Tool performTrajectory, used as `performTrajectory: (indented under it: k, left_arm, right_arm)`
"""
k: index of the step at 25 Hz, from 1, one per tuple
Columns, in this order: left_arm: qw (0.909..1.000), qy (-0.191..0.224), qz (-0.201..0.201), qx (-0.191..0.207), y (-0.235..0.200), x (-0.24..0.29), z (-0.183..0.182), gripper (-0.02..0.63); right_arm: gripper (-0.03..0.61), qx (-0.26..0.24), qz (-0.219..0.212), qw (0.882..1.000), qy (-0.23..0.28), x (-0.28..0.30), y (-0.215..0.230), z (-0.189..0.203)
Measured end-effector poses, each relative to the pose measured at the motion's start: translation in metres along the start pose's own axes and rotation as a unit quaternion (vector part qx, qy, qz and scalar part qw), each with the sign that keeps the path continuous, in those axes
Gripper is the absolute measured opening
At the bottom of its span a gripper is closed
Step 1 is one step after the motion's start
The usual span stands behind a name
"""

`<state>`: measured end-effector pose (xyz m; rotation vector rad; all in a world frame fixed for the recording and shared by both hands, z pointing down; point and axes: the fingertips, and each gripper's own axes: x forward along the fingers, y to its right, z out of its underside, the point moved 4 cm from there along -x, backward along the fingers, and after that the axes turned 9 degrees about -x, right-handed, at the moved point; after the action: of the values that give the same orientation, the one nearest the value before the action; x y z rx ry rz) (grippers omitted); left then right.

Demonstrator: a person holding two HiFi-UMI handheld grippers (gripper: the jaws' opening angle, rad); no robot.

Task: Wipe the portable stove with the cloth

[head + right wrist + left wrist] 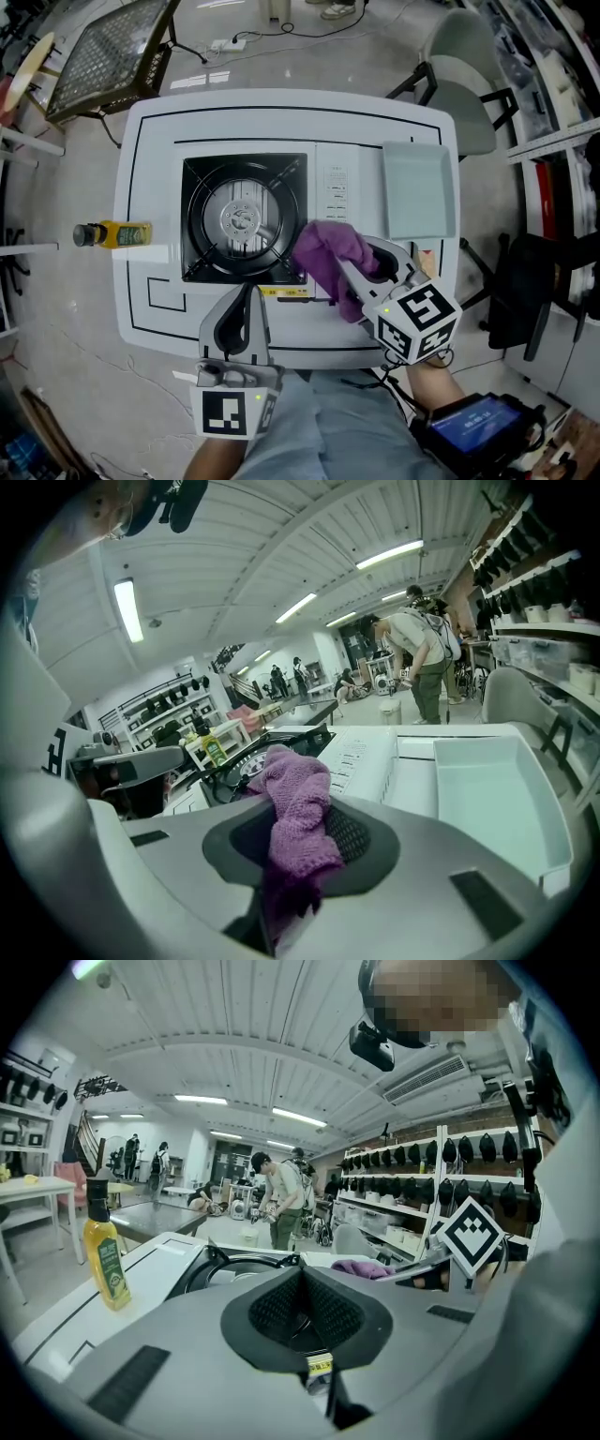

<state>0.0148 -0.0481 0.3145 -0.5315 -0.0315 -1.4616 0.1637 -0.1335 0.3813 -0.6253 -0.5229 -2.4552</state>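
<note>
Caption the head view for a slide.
Right gripper holds purple cloth over the stove, right of the burner; left gripper, jaws together and empty, hovers near the table's front edge.

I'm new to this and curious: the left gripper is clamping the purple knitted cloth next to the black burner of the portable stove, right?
Not quite. The right gripper is clamping the purple knitted cloth next to the black burner of the portable stove; the left gripper holds nothing. The right gripper view shows it.
</note>
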Motion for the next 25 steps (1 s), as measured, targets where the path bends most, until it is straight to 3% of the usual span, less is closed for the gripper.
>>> performTrajectory:
  k: [25]
  left_arm:
    - [1.0, -0.005, 0.005, 0.001, -0.037, 0.028, -0.022, 0.018]
  right_arm:
    - [0.117, 0.005, 0.055, 0.998, 0.005, 0.045, 0.059, -0.045]
